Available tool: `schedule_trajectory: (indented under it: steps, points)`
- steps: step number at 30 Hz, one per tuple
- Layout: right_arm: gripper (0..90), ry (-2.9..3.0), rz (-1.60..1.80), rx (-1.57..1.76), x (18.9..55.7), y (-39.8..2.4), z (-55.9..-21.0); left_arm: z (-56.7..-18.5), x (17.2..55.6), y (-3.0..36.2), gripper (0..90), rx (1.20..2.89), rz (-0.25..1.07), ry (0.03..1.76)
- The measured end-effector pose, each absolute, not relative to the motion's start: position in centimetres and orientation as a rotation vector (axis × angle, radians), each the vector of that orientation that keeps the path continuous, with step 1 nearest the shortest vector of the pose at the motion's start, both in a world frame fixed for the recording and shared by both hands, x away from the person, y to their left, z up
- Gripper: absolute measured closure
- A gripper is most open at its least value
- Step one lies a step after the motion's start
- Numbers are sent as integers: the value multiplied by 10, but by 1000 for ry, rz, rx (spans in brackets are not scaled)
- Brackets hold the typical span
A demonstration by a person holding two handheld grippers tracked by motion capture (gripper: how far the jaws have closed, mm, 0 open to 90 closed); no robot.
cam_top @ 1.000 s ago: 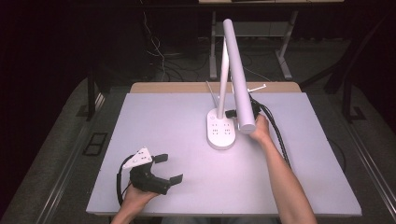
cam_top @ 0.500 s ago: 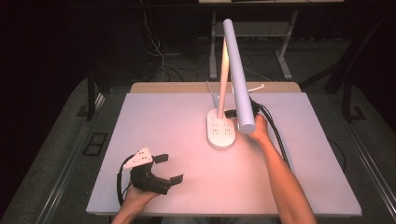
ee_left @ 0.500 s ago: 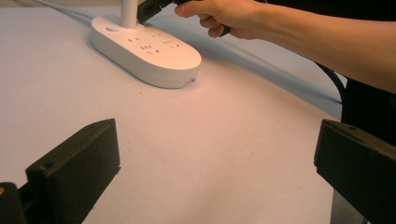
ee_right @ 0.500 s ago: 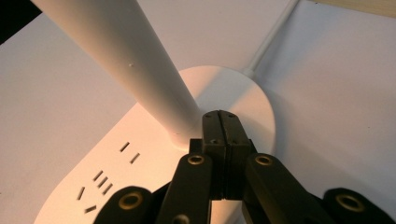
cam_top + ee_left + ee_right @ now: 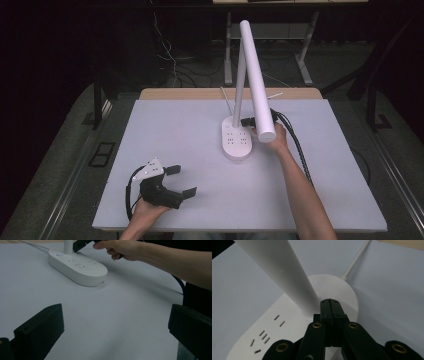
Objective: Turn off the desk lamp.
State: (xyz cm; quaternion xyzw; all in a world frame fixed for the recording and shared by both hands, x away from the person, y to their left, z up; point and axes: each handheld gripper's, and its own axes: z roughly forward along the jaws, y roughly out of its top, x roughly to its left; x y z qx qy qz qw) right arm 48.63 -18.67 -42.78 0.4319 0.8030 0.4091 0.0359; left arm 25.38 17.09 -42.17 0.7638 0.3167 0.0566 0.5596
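**Right Gripper Closed at the Lamp Base, Left Gripper Resting Open**

Nearest the person, the left gripper (image 5: 181,181) lay on the white table (image 5: 175,135), held by the left hand (image 5: 150,210). Its two black fingers (image 5: 40,332) were spread wide apart with nothing between them. Bare table surface lay directly ahead of the fingertips. In the left gripper view, the lamp base (image 5: 77,266) stood well beyond the fingertips, up and to the left of the gap.

Farther across the table, the right hand (image 5: 276,136) held the right gripper (image 5: 245,121). Its fingers (image 5: 329,310) were pressed together, pad against pad, and pinched nothing. In the right gripper view, the closed fingertips sat over the flat top of the lamp base (image 5: 287,322), just beside the foot of the lamp stem (image 5: 284,277). Whether the tips touched the base could not be determined. The socket slots (image 5: 265,336) on the base lay to the left of the fingers in that view.

In the high view, the white lamp (image 5: 237,135) stood upright near the middle of the far half of the table. Its long tube-shaped head (image 5: 257,80) sloped down above the right gripper, with its lower end over the right hand. Beyond the fingertips, a white cord (image 5: 355,261) ran from the base toward the far edge of the table.
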Motion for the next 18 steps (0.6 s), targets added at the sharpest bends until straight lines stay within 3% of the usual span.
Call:
schedule_trajectory:
  steps: [18]
  points:
    - [900,2465,1251,1358,487,-185,-426,-422,254,172,0,1793,133,752]
